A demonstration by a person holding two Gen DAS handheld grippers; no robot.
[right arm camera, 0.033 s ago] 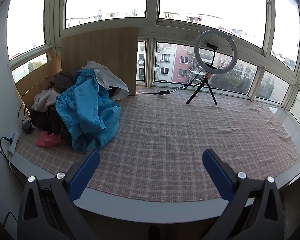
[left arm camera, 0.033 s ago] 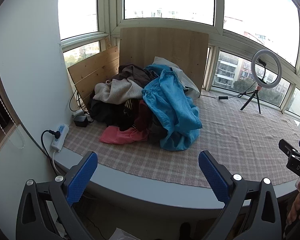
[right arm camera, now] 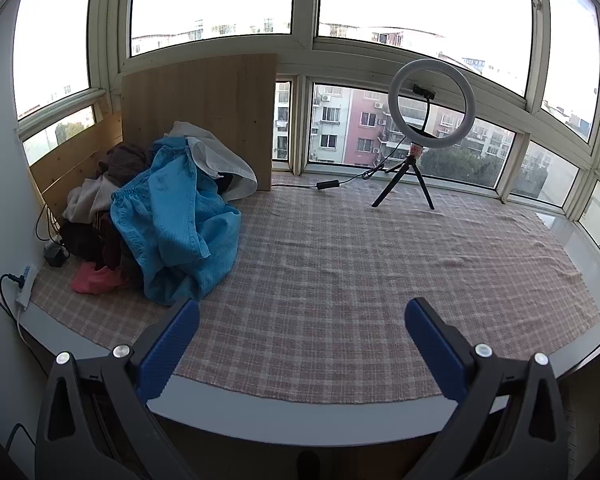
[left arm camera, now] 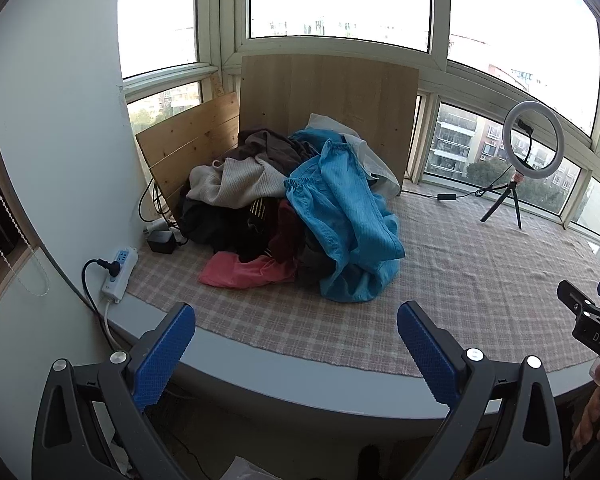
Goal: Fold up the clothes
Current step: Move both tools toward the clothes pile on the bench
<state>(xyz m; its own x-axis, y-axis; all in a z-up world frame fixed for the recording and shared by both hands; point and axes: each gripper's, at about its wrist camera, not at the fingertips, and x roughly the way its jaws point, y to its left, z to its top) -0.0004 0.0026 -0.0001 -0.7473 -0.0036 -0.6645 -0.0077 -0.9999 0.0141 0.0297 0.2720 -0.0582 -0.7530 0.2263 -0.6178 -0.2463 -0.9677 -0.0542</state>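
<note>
A pile of clothes (left arm camera: 284, 216) lies at the back left of the checked cloth (left arm camera: 480, 276); it also shows in the right wrist view (right arm camera: 156, 216). A blue garment (left arm camera: 348, 216) (right arm camera: 176, 220) drapes over the pile's right side. A beige knit (left arm camera: 236, 182), dark items and a pink piece (left arm camera: 240, 272) lie to its left. My left gripper (left arm camera: 296, 340) is open and empty, hovering at the platform's front edge, short of the pile. My right gripper (right arm camera: 302, 334) is open and empty over the front edge, right of the pile; its tip shows in the left wrist view (left arm camera: 588, 312).
Wooden boards (left arm camera: 328, 108) stand behind the pile against the windows. A ring light on a tripod (right arm camera: 432, 120) stands at the back right with its cable on the cloth. A power strip (left arm camera: 118, 272) and a black adapter (left arm camera: 162, 240) lie at the left edge by the wall.
</note>
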